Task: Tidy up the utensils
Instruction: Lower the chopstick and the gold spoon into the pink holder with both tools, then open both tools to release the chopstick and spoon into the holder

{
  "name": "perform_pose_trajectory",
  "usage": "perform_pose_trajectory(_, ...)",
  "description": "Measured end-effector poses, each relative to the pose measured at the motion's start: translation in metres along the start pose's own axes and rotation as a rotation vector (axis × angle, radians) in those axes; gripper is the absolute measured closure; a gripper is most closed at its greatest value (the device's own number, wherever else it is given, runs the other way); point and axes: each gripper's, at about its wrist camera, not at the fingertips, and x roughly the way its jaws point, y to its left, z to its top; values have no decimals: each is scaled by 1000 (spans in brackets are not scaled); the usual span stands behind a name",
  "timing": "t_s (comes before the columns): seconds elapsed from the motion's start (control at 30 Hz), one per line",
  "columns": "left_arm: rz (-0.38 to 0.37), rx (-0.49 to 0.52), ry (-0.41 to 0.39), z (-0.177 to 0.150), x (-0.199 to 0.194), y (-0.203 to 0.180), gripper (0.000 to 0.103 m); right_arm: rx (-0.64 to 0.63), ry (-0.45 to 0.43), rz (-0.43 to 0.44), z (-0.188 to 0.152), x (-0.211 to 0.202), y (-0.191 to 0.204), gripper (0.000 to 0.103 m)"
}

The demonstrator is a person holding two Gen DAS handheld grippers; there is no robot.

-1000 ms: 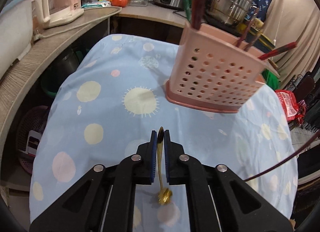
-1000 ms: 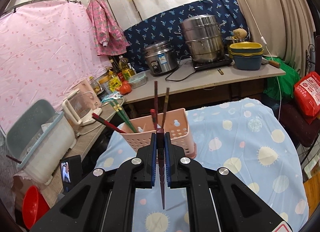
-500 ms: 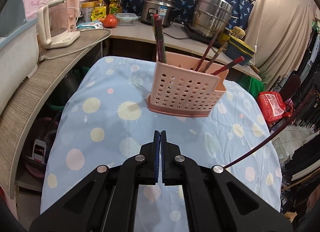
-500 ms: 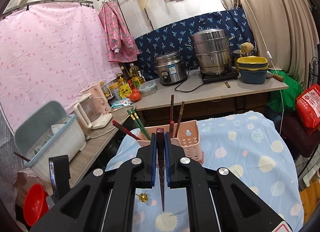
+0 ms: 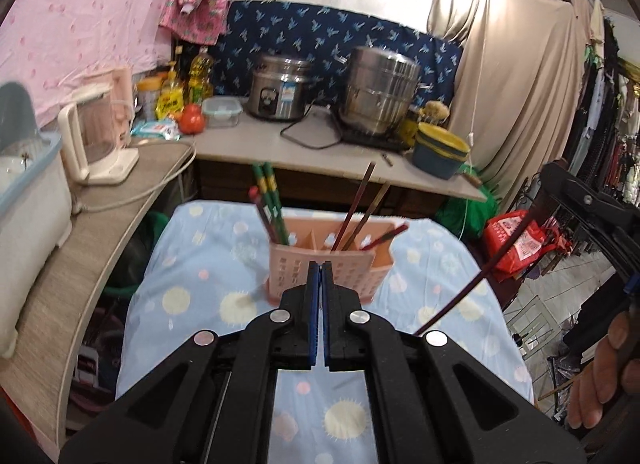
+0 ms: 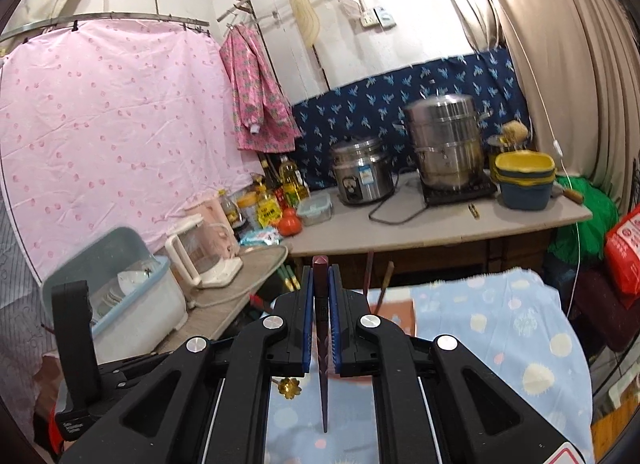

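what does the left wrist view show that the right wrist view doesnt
Only the left wrist view shows the whole pink utensil holder with chopsticks standing in it, the shut, empty left gripper, and the right hand.

Only the right wrist view shows the right gripper clamped on a dark red chopstick, a gold flower-shaped utensil end on the cloth, and the dish box.

Both show the blue spotted tablecloth, rice cooker and steel steamer pot.

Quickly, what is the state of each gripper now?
Left gripper: closed, holding nothing.
Right gripper: closed on a dark red chopstick.
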Motion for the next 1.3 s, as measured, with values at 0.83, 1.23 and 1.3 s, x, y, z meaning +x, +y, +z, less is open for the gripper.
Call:
perform_pose_trajectory(0.83, 87, 5, -7, 70, 98, 8, 102, 16, 4, -23, 44, 133, -19, 96)
perform_pose_trajectory(1.23, 85, -42, 57, 55, 140, 24, 102, 44, 89, -55, 14, 172, -44, 96)
perform_pose_trajectory(1.3, 86, -44, 65, 52, 146, 26, 102, 42, 109, -58, 8, 178, -46, 96)
